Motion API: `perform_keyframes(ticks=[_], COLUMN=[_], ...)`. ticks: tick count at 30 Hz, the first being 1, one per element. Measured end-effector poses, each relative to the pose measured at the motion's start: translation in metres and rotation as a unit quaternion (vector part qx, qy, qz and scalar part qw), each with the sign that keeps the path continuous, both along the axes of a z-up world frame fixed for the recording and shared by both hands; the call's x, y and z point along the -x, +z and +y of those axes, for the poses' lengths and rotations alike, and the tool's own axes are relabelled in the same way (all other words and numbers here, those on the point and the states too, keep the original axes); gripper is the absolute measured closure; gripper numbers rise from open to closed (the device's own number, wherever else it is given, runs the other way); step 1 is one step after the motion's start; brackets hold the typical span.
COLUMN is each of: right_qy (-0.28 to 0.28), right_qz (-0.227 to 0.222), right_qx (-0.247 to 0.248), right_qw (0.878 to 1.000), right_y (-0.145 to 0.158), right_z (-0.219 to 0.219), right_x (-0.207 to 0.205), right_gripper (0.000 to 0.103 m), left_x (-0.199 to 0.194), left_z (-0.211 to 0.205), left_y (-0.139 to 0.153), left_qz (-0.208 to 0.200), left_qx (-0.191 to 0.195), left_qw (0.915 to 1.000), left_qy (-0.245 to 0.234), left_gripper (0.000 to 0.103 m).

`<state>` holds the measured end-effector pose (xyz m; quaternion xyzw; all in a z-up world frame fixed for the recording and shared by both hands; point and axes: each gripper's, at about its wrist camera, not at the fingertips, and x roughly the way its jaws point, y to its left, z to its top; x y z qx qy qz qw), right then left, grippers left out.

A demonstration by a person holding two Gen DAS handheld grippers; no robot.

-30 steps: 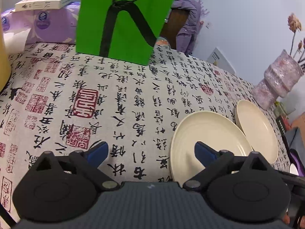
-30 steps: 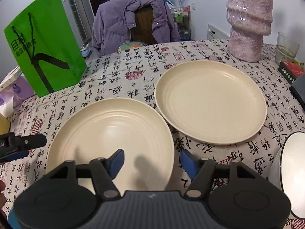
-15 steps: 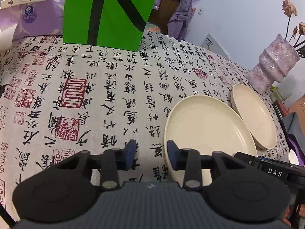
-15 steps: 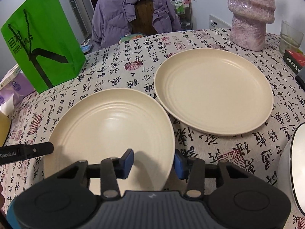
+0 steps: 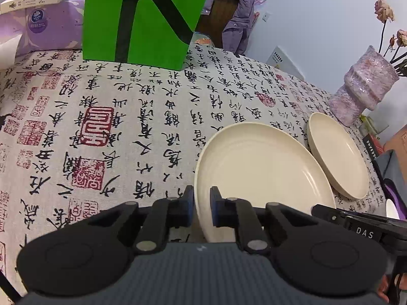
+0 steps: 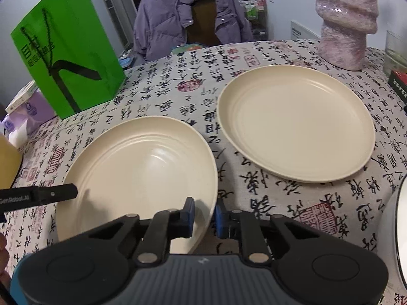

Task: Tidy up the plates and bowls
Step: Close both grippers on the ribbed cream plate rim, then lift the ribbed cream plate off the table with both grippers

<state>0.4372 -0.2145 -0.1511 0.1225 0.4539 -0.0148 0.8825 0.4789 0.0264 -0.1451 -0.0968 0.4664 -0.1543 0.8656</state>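
Two cream plates lie on the calligraphy-print tablecloth. The near plate (image 5: pixel 257 170) (image 6: pixel 142 178) is held at both sides. My left gripper (image 5: pixel 202 207) is shut on its left rim. My right gripper (image 6: pixel 204 216) is shut on its right rim. The plate looks slightly raised at the held edges. The second cream plate (image 5: pixel 335 157) (image 6: pixel 295 124) lies flat beyond it, almost touching. A white bowl with a dark rim (image 6: pixel 396 231) shows at the right edge of the right wrist view.
A green paper bag (image 5: pixel 145 17) (image 6: pixel 66 66) stands at the back. A pink textured vase (image 5: pixel 363 86) (image 6: pixel 346 17) stands behind the second plate. Purple tissue packs (image 5: pixel 43 30), a chair with a purple jacket (image 6: pixel 188 20), a glass (image 6: pixel 394 50) and boxes edge the table.
Both grippers moved in and closed: the left jaws from wide open onto the near plate's left rim, the right jaws onto its right rim.
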Motion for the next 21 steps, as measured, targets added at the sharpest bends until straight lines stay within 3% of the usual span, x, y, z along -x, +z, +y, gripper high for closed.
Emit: perform_keyframes(ticks=[21], right_qy=[0.036], right_qz=[-0.018], right_qx=[0.026], right_qw=[0.999], right_y=[0.002], right_z=[0.020], right_x=[-0.001], right_gripper=[0.087], left_x=[0.003], left_z=[0.002], left_y=[0.006], left_qz=[-0.016], left_qx=[-0.038], left_qw=[0.9986], left_qy=[0.033], left_gripper=[0.089])
